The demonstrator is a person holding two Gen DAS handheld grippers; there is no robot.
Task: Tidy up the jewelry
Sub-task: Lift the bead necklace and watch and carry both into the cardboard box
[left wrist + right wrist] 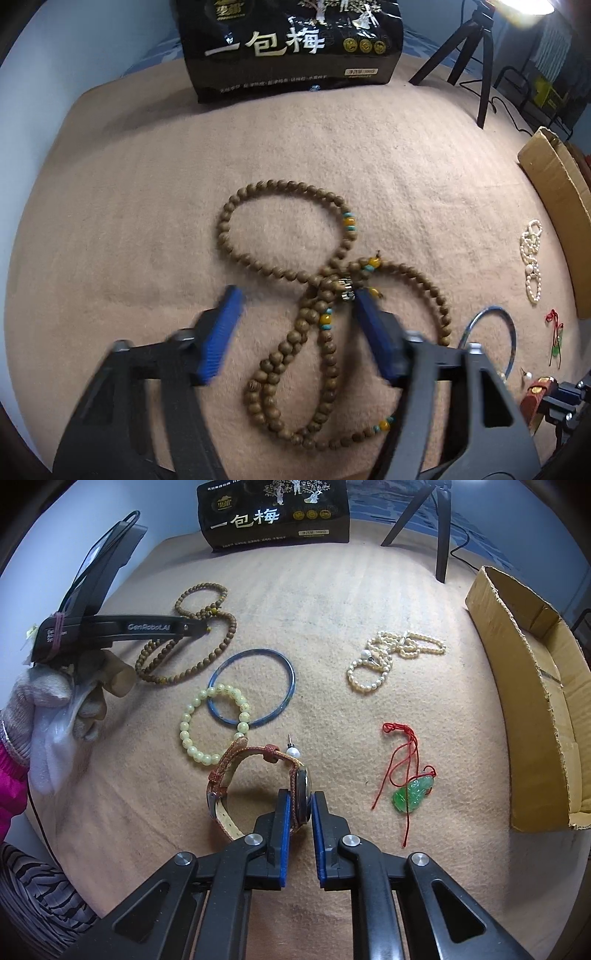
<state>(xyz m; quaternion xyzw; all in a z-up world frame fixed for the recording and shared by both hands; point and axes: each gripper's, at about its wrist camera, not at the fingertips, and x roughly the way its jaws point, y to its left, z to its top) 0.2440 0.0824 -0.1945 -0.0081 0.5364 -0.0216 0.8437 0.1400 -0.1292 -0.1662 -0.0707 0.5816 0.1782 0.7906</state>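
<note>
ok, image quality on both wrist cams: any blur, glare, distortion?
Left wrist view: blown-out lamp glare top right; the left tool is motion-smeared, while the brown wooden bead necklace stays sharp. Right wrist view: even light, no glare, the brown-strapped wristwatch crisp. Both: heavy fisheye bending, dark corners.

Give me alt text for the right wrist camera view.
The right gripper is shut on a watch above a tan blanket. Around it lie a green pendant, a pearl necklace, a blue bangle and a cardboard box; the left gripper hangs over wooden beads.
</note>
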